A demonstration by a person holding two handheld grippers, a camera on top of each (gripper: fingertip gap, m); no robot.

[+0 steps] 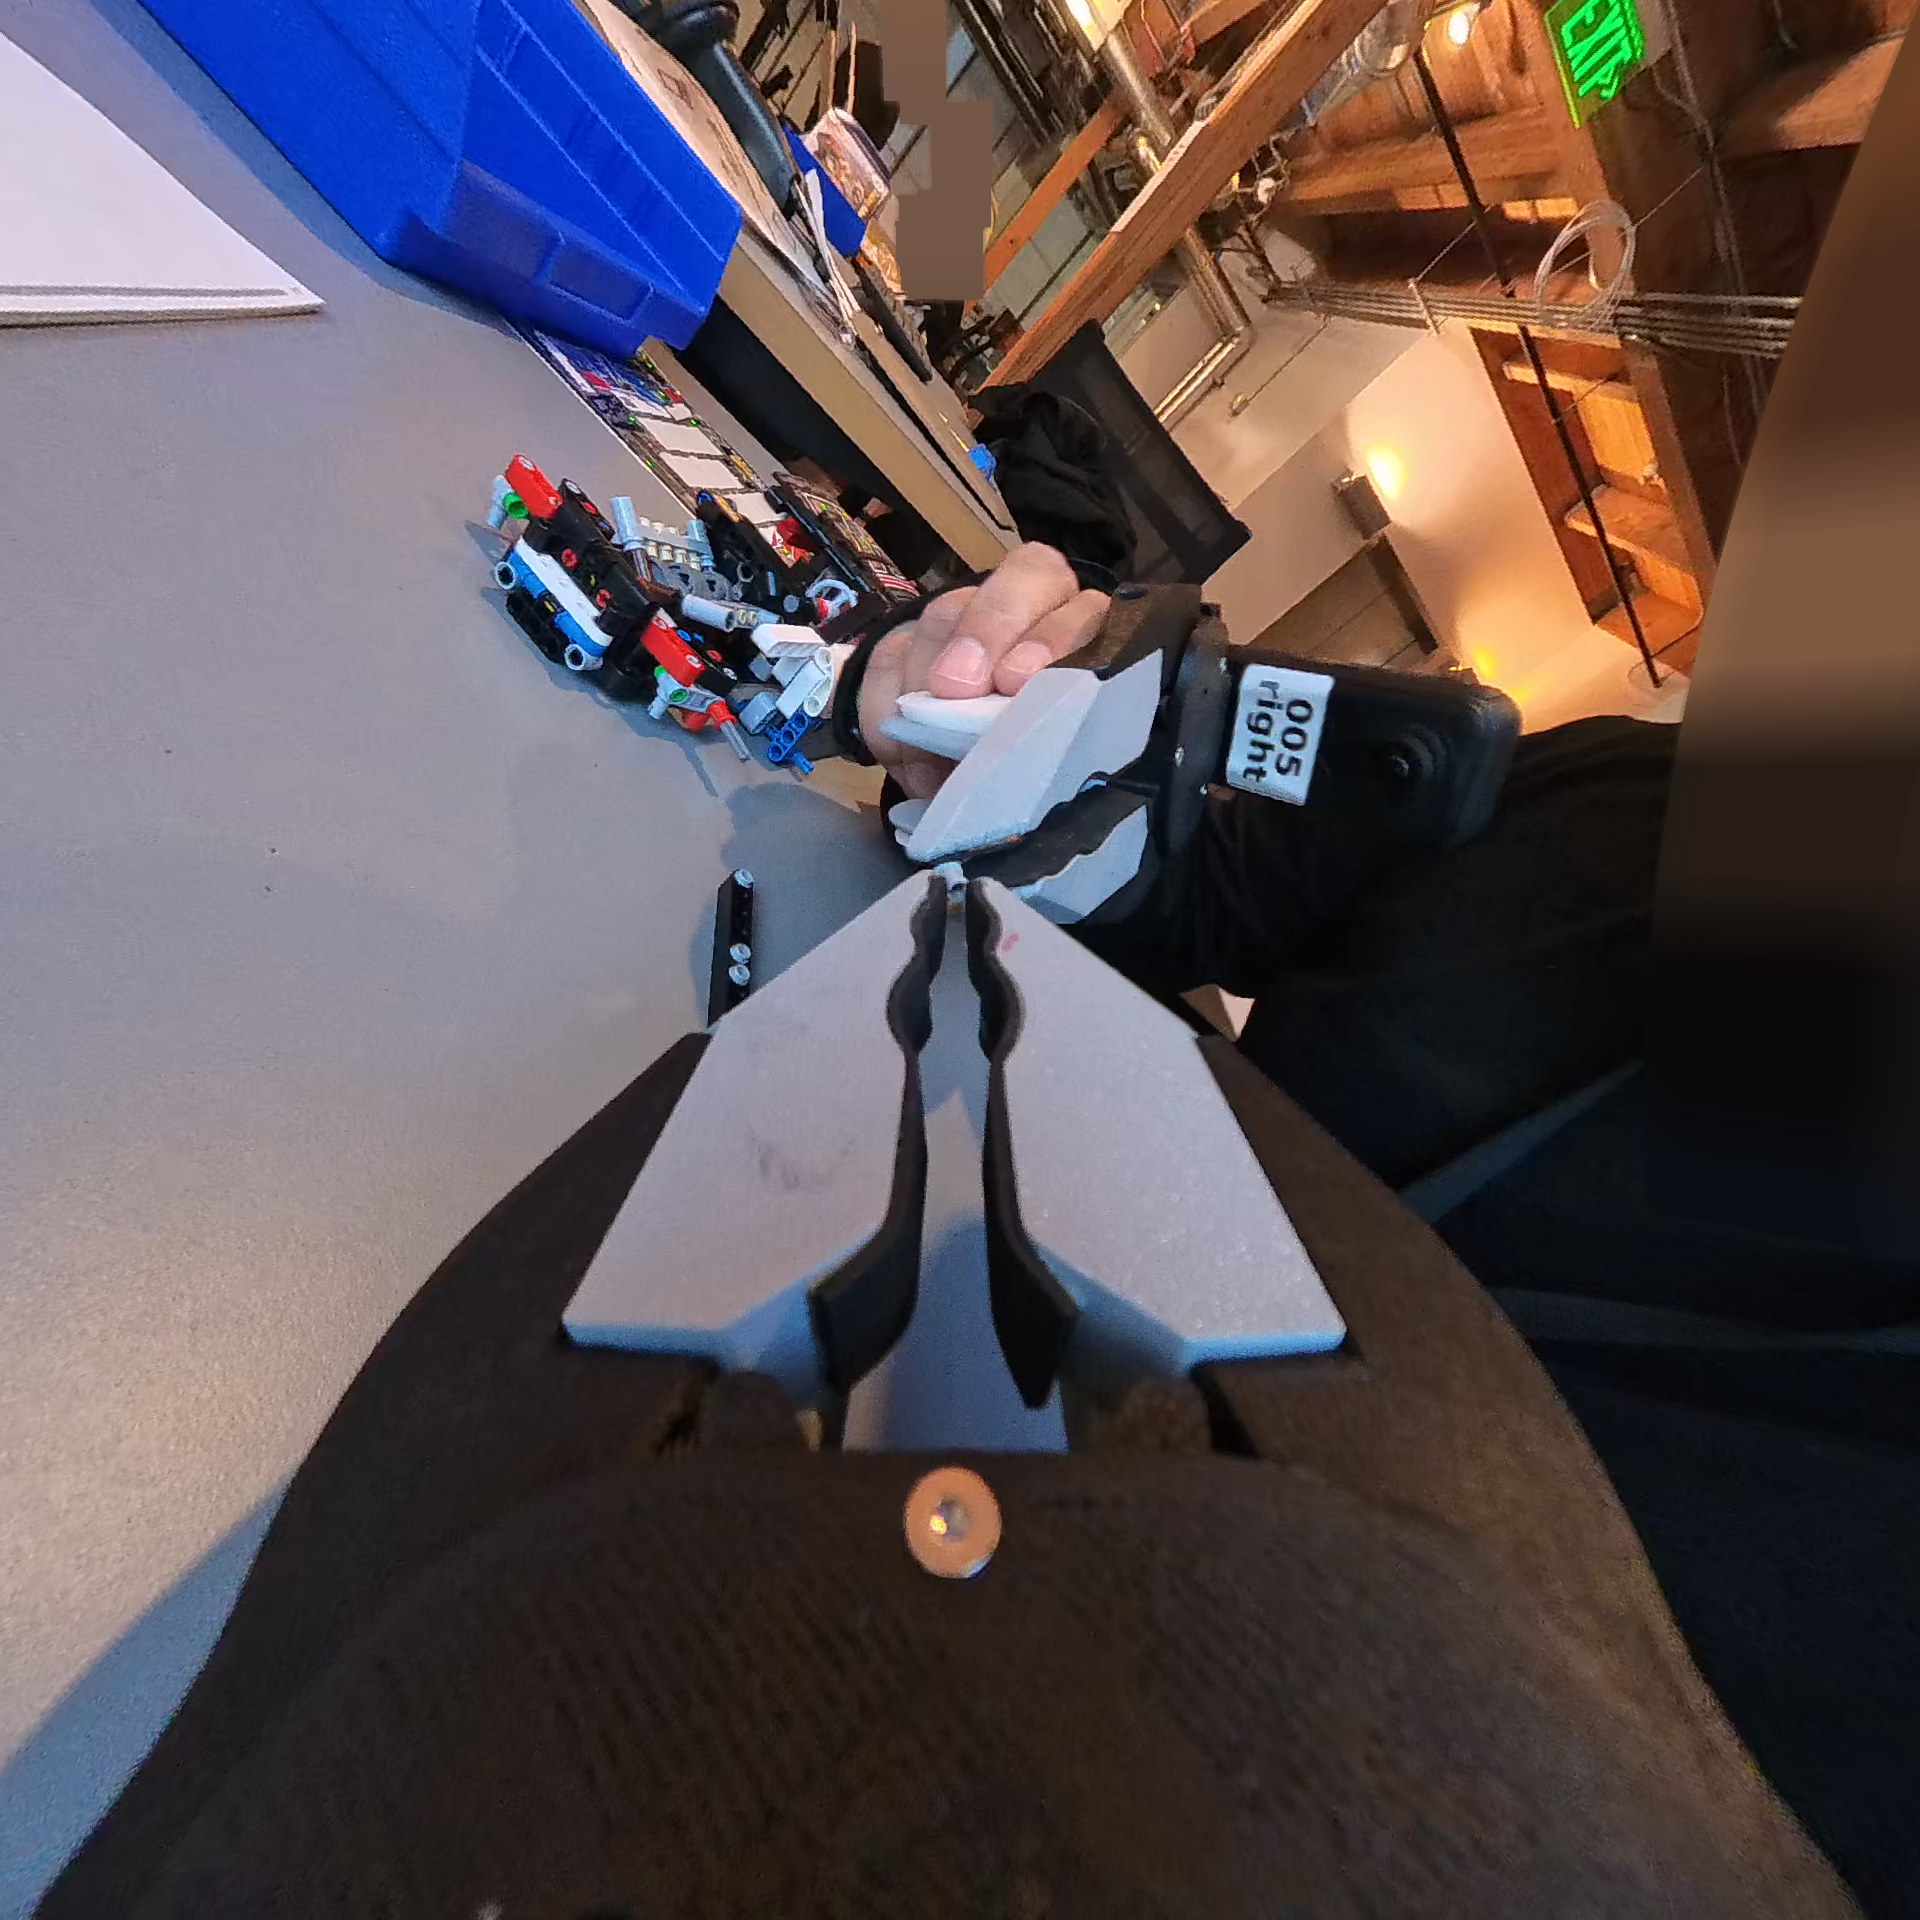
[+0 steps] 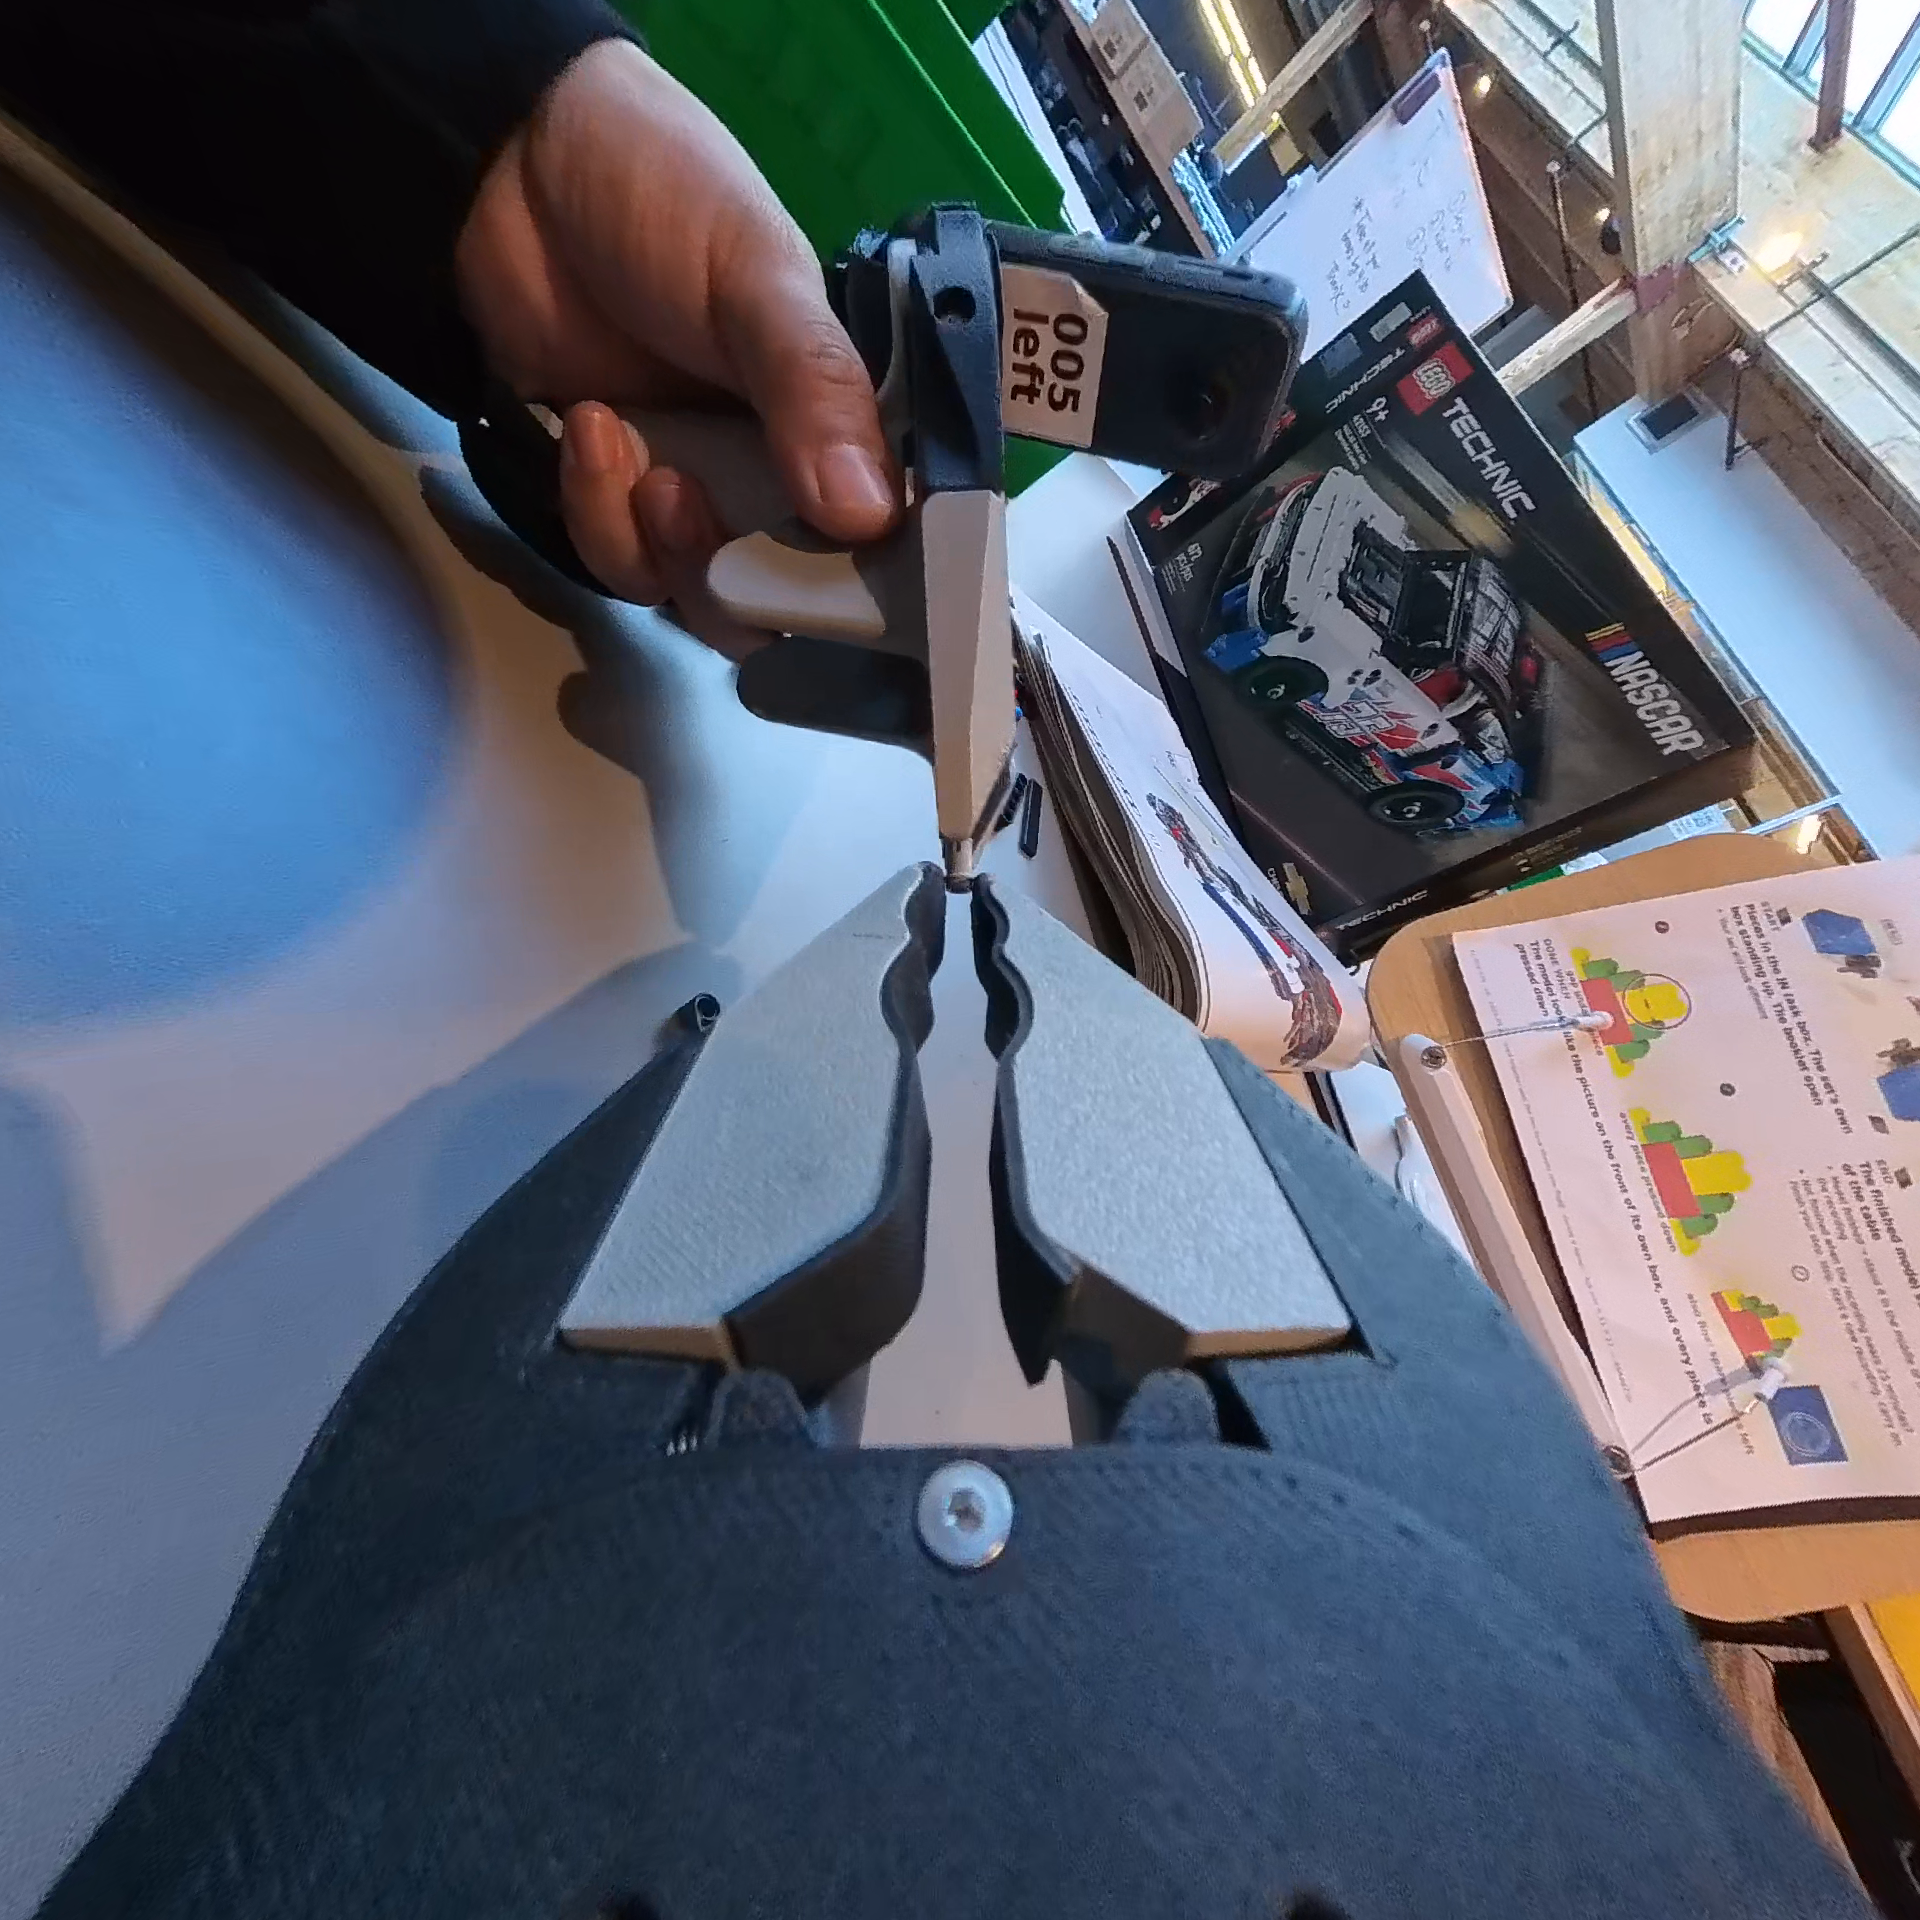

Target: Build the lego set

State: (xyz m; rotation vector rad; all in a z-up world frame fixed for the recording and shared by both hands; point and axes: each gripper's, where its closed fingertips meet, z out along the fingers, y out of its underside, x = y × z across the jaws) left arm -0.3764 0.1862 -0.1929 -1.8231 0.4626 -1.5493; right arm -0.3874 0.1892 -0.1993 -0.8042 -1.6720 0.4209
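Observation:
My left gripper (image 1: pixel 951 891) is shut on a small grey pin (image 1: pixel 951 881) at its tips. My right gripper (image 2: pixel 961 883) is shut on a small dark piece (image 2: pixel 962 882). The two grippers meet tip to tip above the grey table, and the pin (image 2: pixel 962 856) touches the dark piece. The right gripper also shows in the left wrist view (image 1: pixel 930 844), and the left gripper shows in the right wrist view (image 2: pixel 961 844), coming in from above. A black beam with grey pins (image 1: pixel 732 951) lies on the table beside them; its end shows in the right wrist view (image 2: pixel 698 1013). The part-built model with loose parts (image 1: pixel 644 613) lies farther off.
A blue bin (image 1: pixel 499 156), a white sheet (image 1: pixel 125 249) and a sticker sheet (image 1: pixel 686 436) lie beyond the parts. An open instruction booklet (image 2: pixel 1164 831), the set's box (image 2: pixel 1455 623), a printed sheet on a wooden board (image 2: pixel 1714 1195) and small black pieces (image 2: pixel 1023 805) sit on the other side.

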